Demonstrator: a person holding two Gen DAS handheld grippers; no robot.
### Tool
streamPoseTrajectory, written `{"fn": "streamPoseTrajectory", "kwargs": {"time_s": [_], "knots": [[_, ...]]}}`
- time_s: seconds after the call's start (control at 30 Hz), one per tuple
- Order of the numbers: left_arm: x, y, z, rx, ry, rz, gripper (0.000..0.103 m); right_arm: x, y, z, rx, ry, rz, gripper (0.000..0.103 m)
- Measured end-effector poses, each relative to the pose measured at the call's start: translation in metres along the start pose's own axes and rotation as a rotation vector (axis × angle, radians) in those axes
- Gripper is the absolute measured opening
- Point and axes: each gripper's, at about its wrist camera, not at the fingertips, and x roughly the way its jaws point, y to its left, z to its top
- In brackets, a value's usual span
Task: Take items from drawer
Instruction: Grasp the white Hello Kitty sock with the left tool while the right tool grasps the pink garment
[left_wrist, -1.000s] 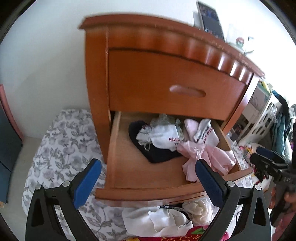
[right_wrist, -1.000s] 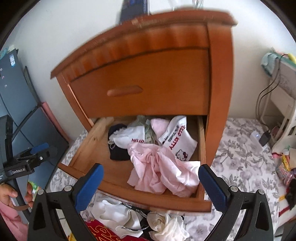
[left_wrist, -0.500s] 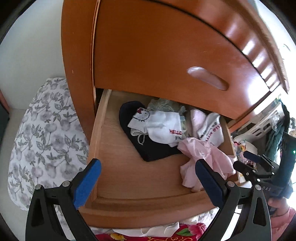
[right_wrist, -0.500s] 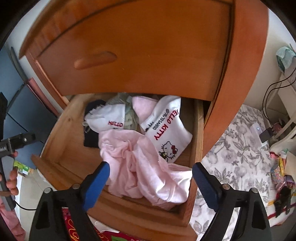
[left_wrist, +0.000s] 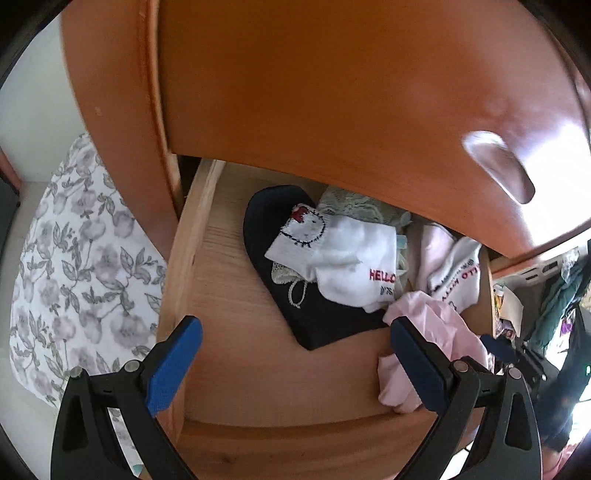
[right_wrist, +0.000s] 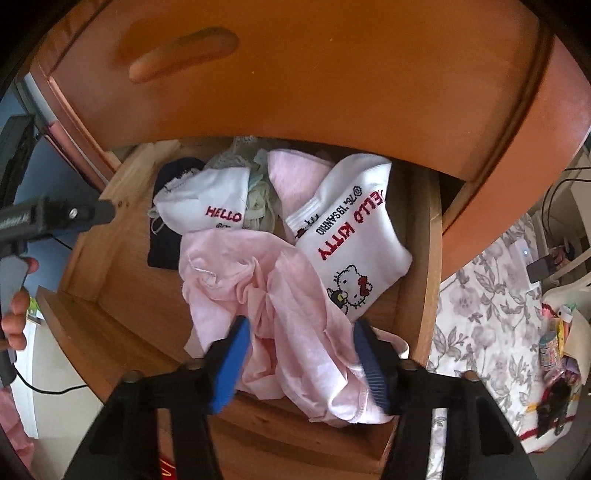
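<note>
Closing on the pink cloth (right_wrist: 280, 314), the right hand-held gripper (right_wrist: 301, 354) has narrowed halfway. Left hand-held gripper (left_wrist: 295, 363) hangs wide, empty. Drawer (left_wrist: 295, 435) remains full; socks (right_wrist: 351, 236) unremoved.

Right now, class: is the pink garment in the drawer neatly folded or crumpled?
Crumpled. The pink garment lies bunched in loose wrinkles, part of it draped over the drawer front edge.

Bright daylight — glare right, fisheye-warped, blurred edges.
</note>
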Motion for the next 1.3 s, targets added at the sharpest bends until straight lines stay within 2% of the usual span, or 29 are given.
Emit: {"fn": "streamPoseTrajectory", "kwargs": {"time_s": [0.07, 0.13, 0.23, 0.33, 0.43, 0.6, 0.8, 0.93, 1.03, 1.1, 1.3], "knots": [[0.005, -0.002, 0.004, 0.007, 0.011, 0.0, 0.101, 0.002, -0.001, 0.001, -0.006, 0.012, -0.003, 0.05], [0.01, -0.006, 0.007, 0.016, 0.017, -0.001, 0.1, 0.004, -0.002, 0.002, -0.012, 0.023, -0.01, 0.037], [0.016, -0.011, 0.012, 0.022, 0.026, -0.008, 0.093, 0.01, 0.0, 0.004, -0.018, 0.037, -0.012, 0.028], [0.023, -0.015, 0.016, 0.038, 0.037, -0.017, 0.081, 0.011, -0.001, 0.002, -0.013, 0.036, -0.015, 0.015], [0.032, -0.018, 0.02, 0.047, 0.053, -0.028, 0.071, 0.013, -0.003, 0.001, -0.005, 0.04, -0.002, 0.012], [0.046, -0.027, 0.025, 0.074, 0.079, -0.029, 0.044, 0.014, -0.009, 0.0, 0.012, 0.046, 0.011, 0.011], [0.061, -0.033, 0.03, 0.082, 0.099, -0.004, 0.034, 0.016, -0.012, -0.002, 0.013, 0.056, 0.02, 0.011], [0.065, -0.031, 0.032, 0.071, 0.099, -0.003, 0.03, 0.02, -0.012, -0.001, 0.01, 0.064, 0.019, 0.011], [0.067, -0.033, 0.035, 0.084, 0.093, 0.009, 0.018, 0.022, -0.01, -0.001, 0.009, 0.069, 0.018, 0.011], [0.069, -0.032, 0.034, 0.071, 0.095, -0.011, 0.009, 0.023, -0.009, -0.002, 0.009, 0.07, 0.018, 0.009], [0.054, -0.027, 0.028, 0.084, 0.06, -0.045, 0.005, 0.023, -0.007, -0.004, 0.006, 0.063, 0.019, 0.007]]}}
